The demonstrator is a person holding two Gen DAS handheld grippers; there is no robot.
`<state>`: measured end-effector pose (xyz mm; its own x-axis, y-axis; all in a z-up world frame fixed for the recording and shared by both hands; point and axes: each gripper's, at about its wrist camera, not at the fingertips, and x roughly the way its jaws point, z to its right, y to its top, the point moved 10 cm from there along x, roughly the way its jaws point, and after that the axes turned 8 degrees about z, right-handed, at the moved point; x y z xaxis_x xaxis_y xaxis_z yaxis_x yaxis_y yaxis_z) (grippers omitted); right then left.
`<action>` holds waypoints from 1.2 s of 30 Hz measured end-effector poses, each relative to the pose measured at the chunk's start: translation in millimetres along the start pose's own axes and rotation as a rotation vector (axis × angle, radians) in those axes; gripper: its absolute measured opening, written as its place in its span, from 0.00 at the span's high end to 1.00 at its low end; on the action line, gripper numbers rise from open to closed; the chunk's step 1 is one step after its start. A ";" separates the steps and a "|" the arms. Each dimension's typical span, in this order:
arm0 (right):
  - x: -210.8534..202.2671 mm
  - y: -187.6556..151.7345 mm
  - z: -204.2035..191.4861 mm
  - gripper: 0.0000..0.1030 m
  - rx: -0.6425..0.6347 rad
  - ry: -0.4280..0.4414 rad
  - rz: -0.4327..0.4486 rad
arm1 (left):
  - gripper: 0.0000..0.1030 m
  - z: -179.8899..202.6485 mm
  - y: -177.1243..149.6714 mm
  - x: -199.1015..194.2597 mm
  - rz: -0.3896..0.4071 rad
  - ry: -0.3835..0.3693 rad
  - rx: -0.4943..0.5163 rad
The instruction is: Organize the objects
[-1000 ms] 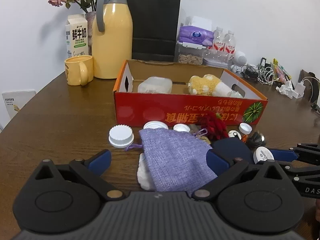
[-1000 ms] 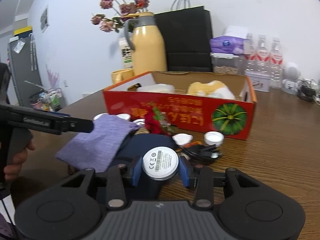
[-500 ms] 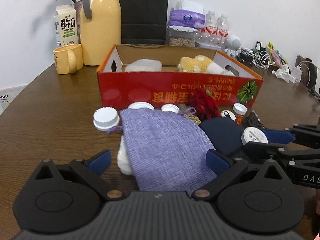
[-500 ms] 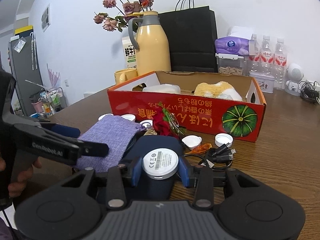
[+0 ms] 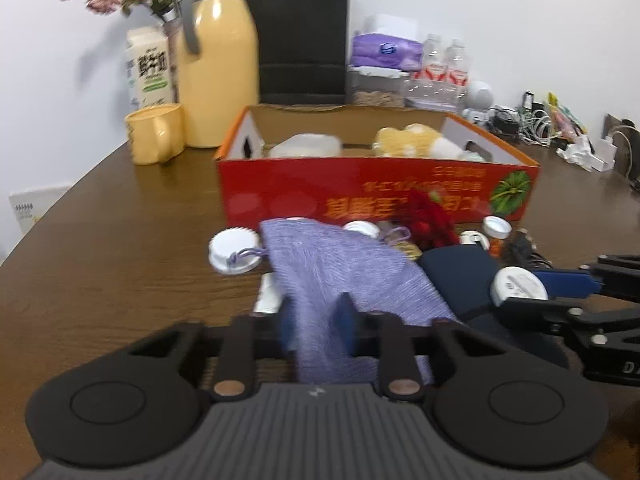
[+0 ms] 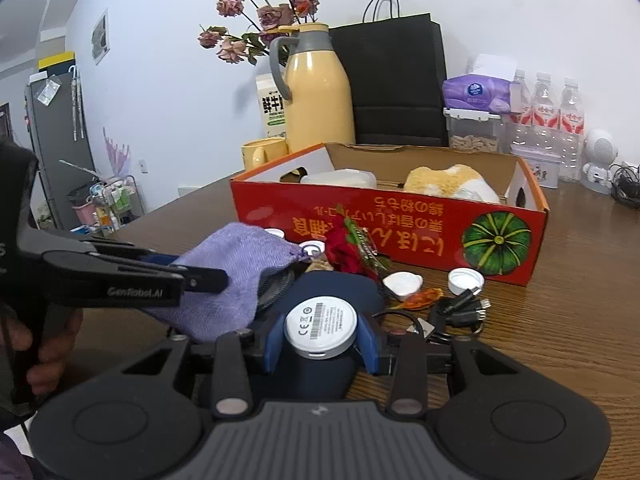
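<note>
Up close, the left gripper [image 5: 314, 330] has just been closing, and its blue pads now pinch a fold of the soft, coarse-woven lilac cloth drawstring pouch [image 5: 340, 272], which bunches between them and drapes forward over the clutter on the brown wood-grain table [image 5: 112, 264]. From the right wrist view the same pouch [image 6: 236, 276] hangs lifted at its gripped end, sagging toward a dark coiled thing beneath it that is too hidden to identify. The right gripper [image 6: 320, 340] holds its blue pads against the sides of a round white disc with a printed label and grey rim [image 6: 320, 326], which sits on a smooth navy-blue rounded case [image 6: 332, 292].

Just beyond the pouch lie a ridged white plastic screw cap [image 5: 234, 250], several smaller white caps, a crumpled red artificial flower [image 6: 346, 246] and a tangle of black cable plugs [image 6: 460, 306].

Behind them stands a long, shallow red cardboard box with orange print and a green pumpkin picture [image 6: 400, 232]. Inside it are a milky translucent plastic tub [image 6: 340, 179] on the left and a fluffy yellow-and-white plush item [image 6: 448, 182] on the right.

Farther back, a glossy yellow thermos jug with a grey handle [image 6: 318, 96] stands beside a matching yellow mug [image 5: 154, 134], a white milk carton [image 5: 148, 70], dried pink roses and a matte black paper bag [image 6: 394, 80].
</note>
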<state>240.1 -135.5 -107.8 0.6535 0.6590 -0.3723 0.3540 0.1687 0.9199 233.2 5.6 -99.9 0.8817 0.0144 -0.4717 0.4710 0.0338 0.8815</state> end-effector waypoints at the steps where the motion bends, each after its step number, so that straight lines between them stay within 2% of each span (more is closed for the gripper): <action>1: 0.8 0.2 -1.6 0.63 -0.001 0.004 0.000 | 0.83 -2.8 0.0 -1.1 0.002 -0.003 -0.008; 13: 7.8 3.6 -30.6 0.63 -0.019 0.077 0.001 | 0.88 -13.8 3.6 -9.4 0.034 -0.010 -0.019; 16: 11.1 4.8 -37.7 0.63 -0.017 0.096 -0.001 | 0.95 -14.9 3.8 -10.4 0.034 -0.025 -0.029; 36: 5.9 15.9 -17.3 0.63 0.030 0.034 0.032 | 0.95 -21.4 9.6 -19.3 0.058 -0.040 -0.025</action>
<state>238.1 -116.2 -93.2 0.6419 0.6885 -0.3376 0.3536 0.1249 0.9270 220.1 27.0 -82.8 0.9083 -0.0233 -0.4177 0.4183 0.0592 0.9064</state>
